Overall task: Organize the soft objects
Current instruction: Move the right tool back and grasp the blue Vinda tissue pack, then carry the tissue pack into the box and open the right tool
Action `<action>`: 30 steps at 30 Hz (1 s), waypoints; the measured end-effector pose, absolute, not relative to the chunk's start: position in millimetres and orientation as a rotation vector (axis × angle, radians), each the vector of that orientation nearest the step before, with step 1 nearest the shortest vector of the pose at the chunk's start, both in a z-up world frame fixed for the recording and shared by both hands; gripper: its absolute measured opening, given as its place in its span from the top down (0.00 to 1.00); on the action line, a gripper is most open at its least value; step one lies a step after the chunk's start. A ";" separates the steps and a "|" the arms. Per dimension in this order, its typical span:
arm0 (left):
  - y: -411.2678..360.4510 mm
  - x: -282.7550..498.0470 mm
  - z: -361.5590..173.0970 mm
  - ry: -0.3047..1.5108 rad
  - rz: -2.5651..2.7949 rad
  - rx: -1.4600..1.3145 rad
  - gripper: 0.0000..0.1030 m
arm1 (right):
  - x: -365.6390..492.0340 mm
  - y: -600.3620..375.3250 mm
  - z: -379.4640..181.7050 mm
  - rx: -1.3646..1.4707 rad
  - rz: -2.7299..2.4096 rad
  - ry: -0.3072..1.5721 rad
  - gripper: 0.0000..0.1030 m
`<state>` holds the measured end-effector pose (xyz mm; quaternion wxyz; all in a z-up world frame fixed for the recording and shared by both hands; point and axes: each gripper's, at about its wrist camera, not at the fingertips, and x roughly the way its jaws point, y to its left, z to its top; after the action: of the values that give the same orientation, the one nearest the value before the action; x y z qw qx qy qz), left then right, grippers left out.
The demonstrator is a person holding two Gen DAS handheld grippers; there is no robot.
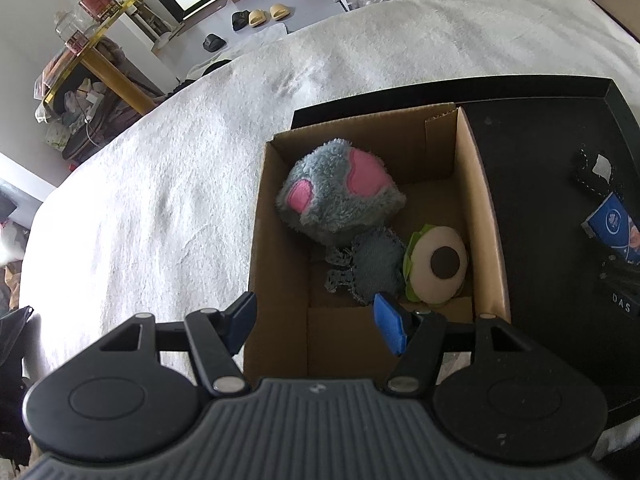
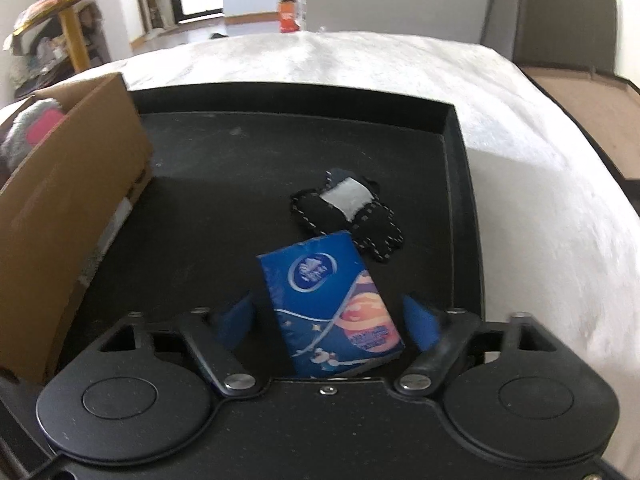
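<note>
A cardboard box holds a grey plush with pink patches, a small blue-grey knitted toy and a round cream plush with a brown dot. My left gripper hovers open over the box's near left corner, with one finger outside the wall and one inside. On the black tray a blue tissue pack lies between the open jaws of my right gripper, with a gap on each side. Just beyond the pack lies a black felt car. Pack and car also show at the right of the left wrist view.
Box and tray rest on a white fleecy blanket. A yellow-framed shelf and slippers on the floor are beyond the bed's far edge. A brown padded surface borders the blanket on the right.
</note>
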<state>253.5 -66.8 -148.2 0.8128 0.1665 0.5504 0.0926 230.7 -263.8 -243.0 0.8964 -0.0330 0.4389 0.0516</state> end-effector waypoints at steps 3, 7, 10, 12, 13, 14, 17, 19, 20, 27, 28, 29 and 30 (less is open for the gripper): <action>-66.1 253.0 -147.4 1.172 0.196 0.351 0.39 | 228.8 -261.3 -237.4 -0.085 0.131 0.915 0.46; -62.2 250.1 -145.4 1.167 0.196 0.339 0.39 | 223.1 -262.2 -228.9 -0.061 0.133 0.905 0.46; -57.5 248.0 -143.4 1.163 0.198 0.324 0.39 | 218.2 -260.5 -222.1 -0.052 0.128 0.903 0.46; -53.8 246.1 -141.6 1.160 0.201 0.308 0.39 | 215.6 -258.9 -218.5 -0.057 0.121 0.899 0.46; -52.5 245.2 -140.8 1.157 0.199 0.302 0.39 | 215.0 -258.4 -216.5 -0.060 0.116 0.899 0.46; -51.3 243.7 -139.8 1.152 0.195 0.298 0.39 | 214.1 -257.6 -214.4 -0.062 0.111 0.899 0.46; -47.4 239.5 -138.2 1.141 0.188 0.294 0.39 | 210.6 -256.4 -207.7 -0.060 0.098 0.892 0.46; -43.0 237.1 -137.5 1.137 0.189 0.286 0.39 | 209.5 -255.0 -203.2 -0.062 0.091 0.884 0.46; -40.0 235.9 -136.6 1.134 0.190 0.278 0.39 | 208.2 -253.9 -200.1 -0.064 0.088 0.879 0.46; -24.7 231.9 -127.9 1.108 0.195 0.235 0.39 | 200.1 -240.8 -176.0 -0.073 0.093 0.844 0.46; -23.2 231.0 -126.6 1.101 0.195 0.236 0.39 | 199.0 -238.1 -172.1 -0.078 0.098 0.837 0.46; -21.5 230.0 -125.8 1.097 0.195 0.234 0.39 | 198.0 -235.1 -167.8 -0.084 0.102 0.829 0.46; -19.4 229.2 -125.5 1.095 0.193 0.228 0.39 | 198.3 -232.7 -164.6 -0.087 0.104 0.822 0.46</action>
<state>229.2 -19.4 -125.5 0.8432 0.1080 0.5186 0.0916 198.3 -232.7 -164.6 0.9144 -0.0423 0.3994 0.0506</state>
